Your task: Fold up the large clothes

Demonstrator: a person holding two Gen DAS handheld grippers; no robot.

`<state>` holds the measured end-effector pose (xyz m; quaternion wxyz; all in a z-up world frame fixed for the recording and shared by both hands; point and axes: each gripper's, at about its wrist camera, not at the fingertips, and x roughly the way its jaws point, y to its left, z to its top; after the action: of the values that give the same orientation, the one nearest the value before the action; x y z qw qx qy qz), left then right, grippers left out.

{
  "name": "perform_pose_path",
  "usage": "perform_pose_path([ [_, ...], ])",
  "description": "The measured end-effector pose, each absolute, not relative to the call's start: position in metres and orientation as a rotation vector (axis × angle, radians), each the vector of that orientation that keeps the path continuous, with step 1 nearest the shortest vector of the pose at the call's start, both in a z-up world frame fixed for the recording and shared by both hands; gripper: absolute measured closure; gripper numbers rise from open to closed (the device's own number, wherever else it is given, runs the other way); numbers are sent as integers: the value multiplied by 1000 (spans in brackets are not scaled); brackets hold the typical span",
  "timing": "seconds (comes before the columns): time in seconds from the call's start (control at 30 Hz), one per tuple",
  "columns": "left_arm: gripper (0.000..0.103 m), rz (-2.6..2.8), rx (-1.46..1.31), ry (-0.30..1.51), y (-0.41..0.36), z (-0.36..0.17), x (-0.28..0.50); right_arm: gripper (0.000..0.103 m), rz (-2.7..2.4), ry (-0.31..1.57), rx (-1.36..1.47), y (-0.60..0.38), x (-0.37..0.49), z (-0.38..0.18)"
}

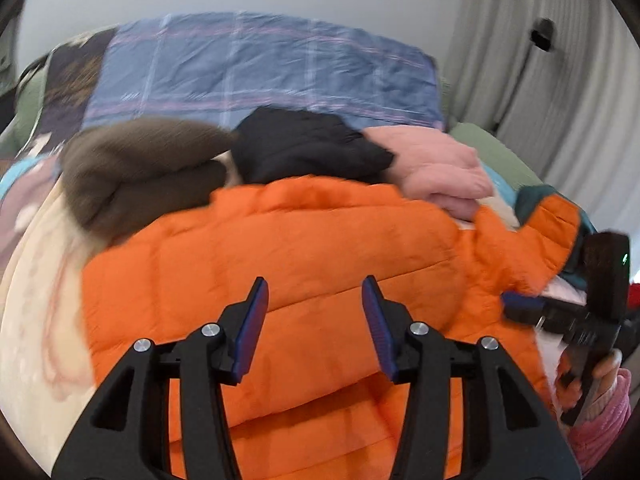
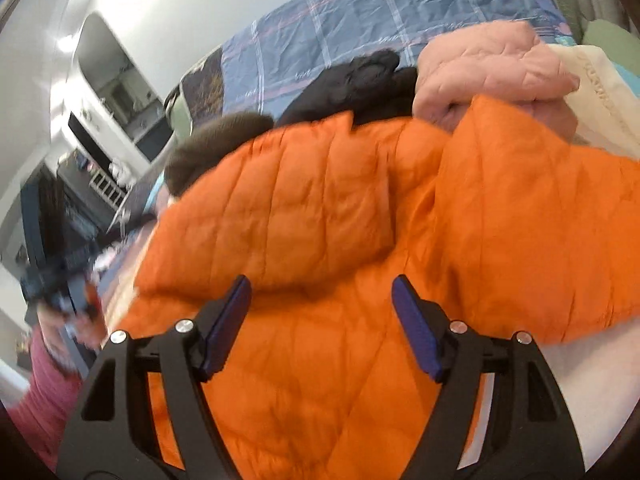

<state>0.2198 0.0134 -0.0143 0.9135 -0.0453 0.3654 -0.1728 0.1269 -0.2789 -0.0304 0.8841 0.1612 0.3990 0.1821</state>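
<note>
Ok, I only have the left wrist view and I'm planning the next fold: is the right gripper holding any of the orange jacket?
Observer: No. The right wrist view shows the right gripper open above the orange jacket, with nothing between its fingers.
Operator: Is one side already folded in?
Observer: It looks so. A folded panel lies doubled over the jacket's body, and its puffed edge sits just ahead of that gripper.
Operator: What's off to the left of the bed?
Observer: Open room with dark furniture, blurred.
</note>
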Motion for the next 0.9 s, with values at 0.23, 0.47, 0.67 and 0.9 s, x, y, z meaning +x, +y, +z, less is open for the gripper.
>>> perform_pose_path([
  [0.23, 54, -277, -25, 886, 17, -71, 243, 68, 314, 919, 265, -233, 187, -51],
  [0.47, 52, -276, -33, 902, 22, -85, 240, 75, 210, 995, 109, -209, 175, -86],
  [0.67, 51, -400, -112, 794, -7, -31, 237, 75, 258, 988, 234, -227, 175, -87],
  [0.9, 38, -363, 52, 864, -63, -97, 259, 75, 206, 828, 306, -280, 107, -46],
])
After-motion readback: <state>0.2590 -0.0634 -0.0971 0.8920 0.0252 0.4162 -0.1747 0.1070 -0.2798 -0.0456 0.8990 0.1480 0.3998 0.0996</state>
